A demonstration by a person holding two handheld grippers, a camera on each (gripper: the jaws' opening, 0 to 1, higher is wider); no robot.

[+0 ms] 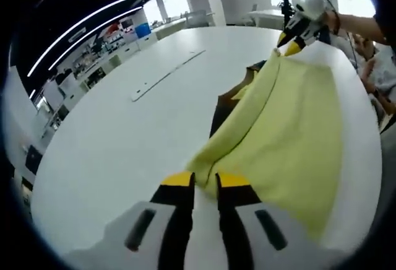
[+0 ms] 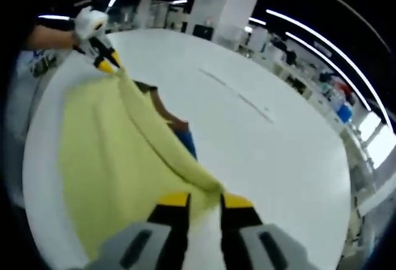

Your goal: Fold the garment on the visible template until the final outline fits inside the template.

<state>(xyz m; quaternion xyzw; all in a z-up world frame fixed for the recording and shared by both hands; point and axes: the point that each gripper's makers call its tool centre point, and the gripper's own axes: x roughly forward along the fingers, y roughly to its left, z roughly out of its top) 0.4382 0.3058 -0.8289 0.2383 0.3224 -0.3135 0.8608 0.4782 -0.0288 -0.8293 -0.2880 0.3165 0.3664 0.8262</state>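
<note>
A pale yellow garment (image 1: 291,121) hangs stretched above the white table (image 1: 124,134), held at two corners. My left gripper (image 1: 204,180) is shut on one corner at the bottom of the left gripper view; my right gripper (image 1: 296,38) pinches the far corner at the top right. In the right gripper view my right gripper (image 2: 205,200) grips the yellow garment (image 2: 105,146), and the left gripper (image 2: 104,56), in a gloved hand, holds the far corner. A dark brown, orange and blue piece (image 1: 226,106) (image 2: 179,130) lies under the cloth, mostly hidden; whether it is the template I cannot tell.
A thin pale strip (image 1: 167,75) (image 2: 238,96) lies on the round white table (image 2: 278,158). A person (image 1: 374,65) stands close to the table's edge behind the garment. Shelves and desks line the room beyond the table.
</note>
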